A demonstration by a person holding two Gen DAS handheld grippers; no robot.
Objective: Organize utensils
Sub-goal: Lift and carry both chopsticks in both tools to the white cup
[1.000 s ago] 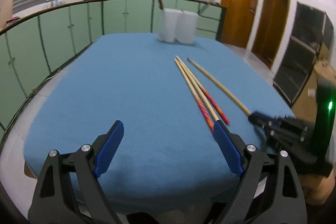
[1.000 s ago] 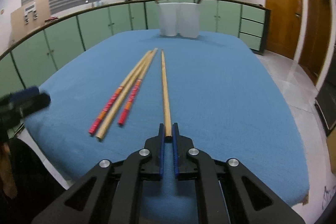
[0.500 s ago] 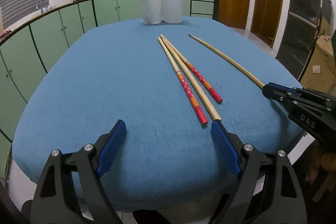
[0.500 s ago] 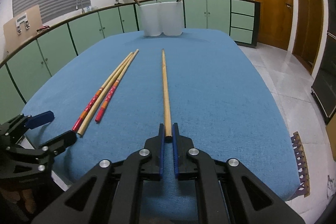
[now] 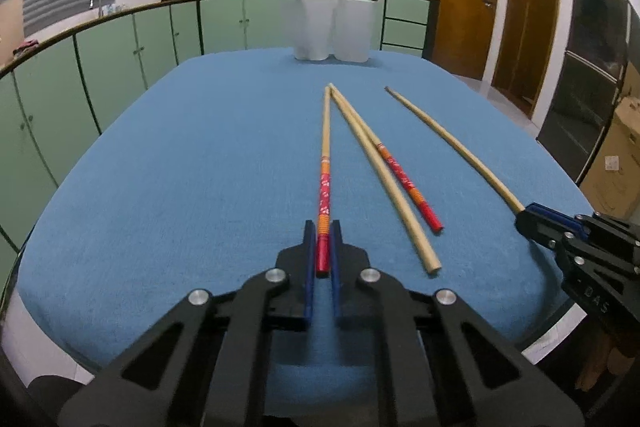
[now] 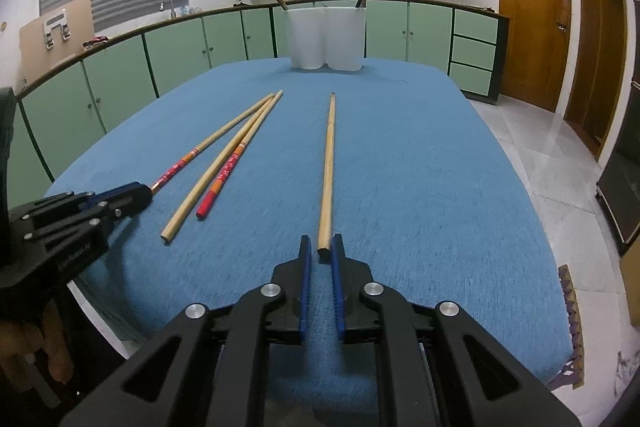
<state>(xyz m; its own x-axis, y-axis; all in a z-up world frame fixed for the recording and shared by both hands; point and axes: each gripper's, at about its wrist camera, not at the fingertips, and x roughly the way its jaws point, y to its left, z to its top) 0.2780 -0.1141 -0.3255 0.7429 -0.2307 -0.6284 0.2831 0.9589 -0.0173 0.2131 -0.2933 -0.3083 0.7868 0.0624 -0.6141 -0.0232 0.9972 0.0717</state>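
1. The left gripper (image 5: 322,241) sits nearest, its fingers (image 5: 308,251) closing on the red end of a red-patterned chopstick (image 5: 325,187), which lies between them on the blue table (image 5: 180,187). The pads look pressed against it.
2. The right gripper (image 6: 321,247) has its fingers (image 6: 305,259) nearly together but easing apart around the butt of a plain bamboo chopstick (image 6: 328,167); a thin gap shows on each side, so I judge this grip loose.
3. Between the two held sticks lie a second plain chopstick (image 5: 384,179) and a second red-patterned chopstick (image 5: 404,183), touching and crossing each other.
4. At the far end stand two white holders (image 5: 330,27) side by side, each with a dark utensil leaning out.
5. Risks: both grips are at the very end of long sticks, so a lift could let the tips droop, swing or pivot out. The loose right stick may slip. A dragged tip could nudge the crossed pair. A tilted stick might miss the holder's narrow mouth or tip it.
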